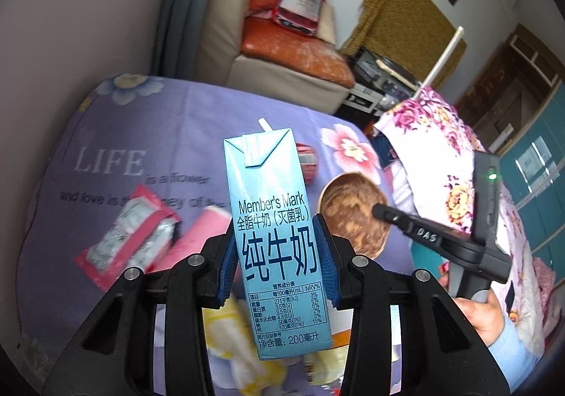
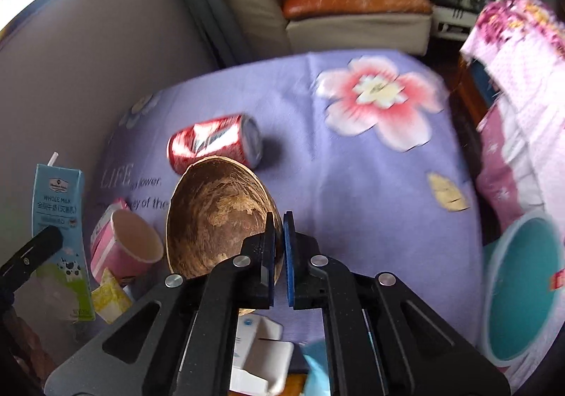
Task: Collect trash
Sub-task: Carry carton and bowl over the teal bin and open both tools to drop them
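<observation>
Clamping the blue milk carton (image 1: 279, 237) upright in your left gripper (image 1: 279, 265), you hold your right gripper (image 2: 279, 255) pinched on the coconut shell's (image 2: 215, 216) rim, soda can (image 2: 215, 142) at its twelve o'clock.

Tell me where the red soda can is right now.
The red soda can lies on its side on the purple flowered cloth, in the right wrist view just behind the brown coconut shell, left of the big pink flower print.

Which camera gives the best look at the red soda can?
The right wrist view: the red soda can lies on its side in full sight on the purple cloth. In the left wrist view the milk carton hides all but a red sliver.
</observation>
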`<state>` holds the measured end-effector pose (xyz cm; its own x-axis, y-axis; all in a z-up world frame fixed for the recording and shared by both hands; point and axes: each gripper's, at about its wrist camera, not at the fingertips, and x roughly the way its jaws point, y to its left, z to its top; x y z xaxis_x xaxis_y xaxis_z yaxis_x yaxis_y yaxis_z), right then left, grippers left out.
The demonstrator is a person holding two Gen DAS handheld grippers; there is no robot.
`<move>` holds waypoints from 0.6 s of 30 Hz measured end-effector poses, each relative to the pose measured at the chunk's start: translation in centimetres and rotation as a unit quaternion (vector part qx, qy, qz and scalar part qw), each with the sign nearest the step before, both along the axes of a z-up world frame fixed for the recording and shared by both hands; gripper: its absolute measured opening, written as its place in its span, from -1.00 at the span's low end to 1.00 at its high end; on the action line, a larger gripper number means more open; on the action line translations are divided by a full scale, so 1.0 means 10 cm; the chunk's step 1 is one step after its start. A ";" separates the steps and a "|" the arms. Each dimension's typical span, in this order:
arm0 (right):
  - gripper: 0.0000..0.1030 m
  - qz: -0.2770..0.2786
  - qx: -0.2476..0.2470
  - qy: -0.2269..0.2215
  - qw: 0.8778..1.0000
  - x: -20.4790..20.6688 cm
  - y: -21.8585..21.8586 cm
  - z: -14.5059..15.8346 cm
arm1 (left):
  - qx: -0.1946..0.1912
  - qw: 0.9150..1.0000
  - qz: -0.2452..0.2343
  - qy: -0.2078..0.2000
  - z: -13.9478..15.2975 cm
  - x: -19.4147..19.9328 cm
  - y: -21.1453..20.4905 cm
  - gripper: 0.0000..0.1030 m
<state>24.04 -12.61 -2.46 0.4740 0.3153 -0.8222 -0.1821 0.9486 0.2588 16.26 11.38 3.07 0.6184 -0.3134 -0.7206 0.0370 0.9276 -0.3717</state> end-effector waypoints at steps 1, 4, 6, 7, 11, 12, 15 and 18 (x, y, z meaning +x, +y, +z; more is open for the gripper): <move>-0.91 -0.010 0.001 -0.009 1.000 -0.03 -0.07 0.07 | 0.001 1.000 -0.008 -0.001 0.02 0.04 -0.08 -0.21; -0.91 -0.039 -0.003 -0.034 0.999 -0.14 -0.34 0.25 | 0.003 0.999 -0.036 -0.006 0.07 0.09 -0.36 -0.21; -0.91 -0.057 0.000 -0.043 0.997 -0.22 -0.58 0.35 | 0.005 0.998 -0.056 -0.011 0.11 0.11 -0.56 -0.21; -0.91 -0.069 0.000 -0.048 0.996 -0.27 -0.74 0.40 | 0.005 0.998 -0.066 -0.012 0.13 0.12 -0.67 -0.21; -0.91 -0.116 -0.001 -0.062 0.991 -0.45 -1.31 0.55 | 0.000 0.994 -0.107 -0.011 0.17 0.16 -1.12 -0.21; -0.91 -0.124 -0.001 -0.065 0.990 -0.49 -1.39 0.57 | -0.002 0.993 -0.119 -0.009 0.17 0.17 -1.26 -0.21; -0.91 -0.161 -0.008 -0.074 0.984 -0.69 -1.80 0.62 | -0.008 0.988 -0.151 -0.004 0.15 0.19 -1.66 -0.21; -0.91 -0.194 -0.014 -0.076 0.978 -0.87 -2.19 0.62 | -0.012 0.984 -0.180 0.005 0.11 0.18 -2.06 -0.21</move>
